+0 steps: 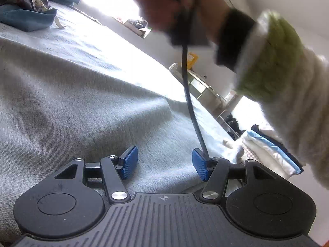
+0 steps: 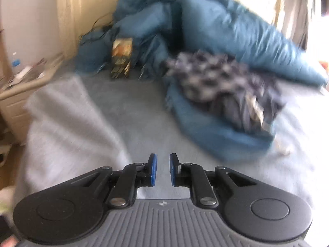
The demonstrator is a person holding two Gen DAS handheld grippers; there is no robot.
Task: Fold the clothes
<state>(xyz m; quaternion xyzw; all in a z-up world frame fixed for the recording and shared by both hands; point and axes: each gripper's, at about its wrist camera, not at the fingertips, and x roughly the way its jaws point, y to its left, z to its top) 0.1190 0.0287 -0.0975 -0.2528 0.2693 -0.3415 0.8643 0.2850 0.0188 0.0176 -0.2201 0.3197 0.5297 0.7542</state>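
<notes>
Left gripper (image 1: 164, 162) wide open, empty, low over grey garment (image 1: 67, 103). Right gripper (image 2: 163, 169) narrowly parted, empty; blue blanket (image 2: 226, 30) upper frame.

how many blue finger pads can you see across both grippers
4. Two on the left gripper, spread wide over the grey garment; two on the right gripper, close together with a narrow gap above the bed sheet.

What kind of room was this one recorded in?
Most likely a bedroom: the grey garment lies on a bed, with a cream headboard, a bunched blue duvet beyond, and folded laundry stacked at the bed's edge.
</notes>
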